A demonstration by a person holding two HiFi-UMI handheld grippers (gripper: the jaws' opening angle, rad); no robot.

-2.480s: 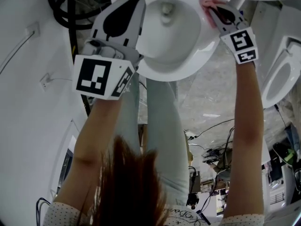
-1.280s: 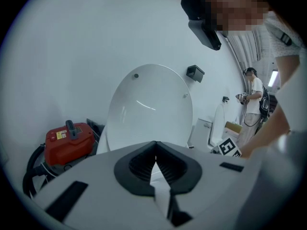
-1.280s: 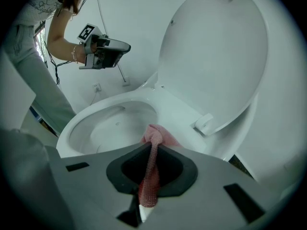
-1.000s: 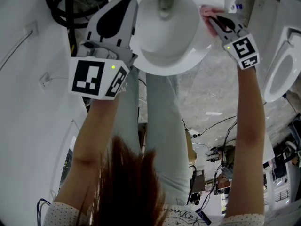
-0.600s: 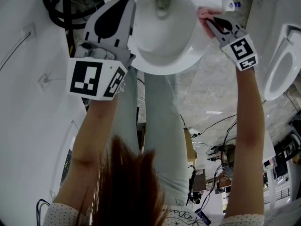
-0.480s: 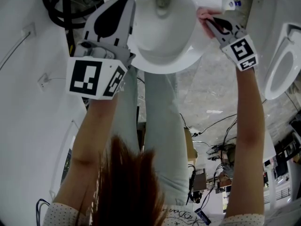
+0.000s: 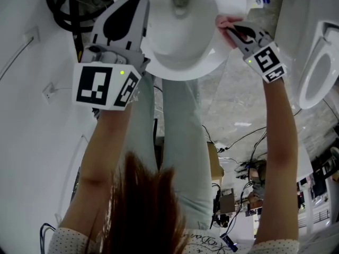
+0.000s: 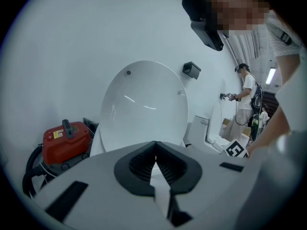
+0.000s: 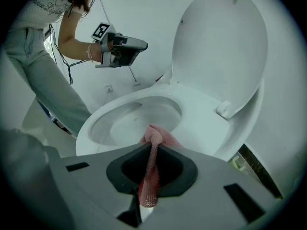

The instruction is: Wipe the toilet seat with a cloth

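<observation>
The white toilet seat point(image 7: 211, 54) point(image 9: 204, 110) rings the bowl, and its lid point(image 9: 221, 47) point(image 8: 144, 110) stands raised. A pink cloth point(image 9: 154, 139) point(image 7: 224, 22) rests on the seat's right side, pinched in my right gripper point(image 9: 152, 151) point(image 7: 229, 29), which is shut on it. My left gripper point(image 8: 155, 158) point(image 7: 135, 4) hovers at the bowl's left side, above the rim; it is shut and holds nothing. In the right gripper view that left gripper point(image 9: 122, 51) hangs in the air beyond the bowl.
A red vacuum point(image 8: 64, 138) with a black hose point(image 7: 69, 7) sits left of the toilet by the white wall. A second toilet point(image 7: 313, 73) stands at the right. Cables point(image 7: 238, 141) trail over the floor. Another person point(image 8: 244, 102) stands far behind.
My right gripper has slid the pink cloth along the seat's right side, leftward and lower in the head view. The left gripper has barely shifted.
</observation>
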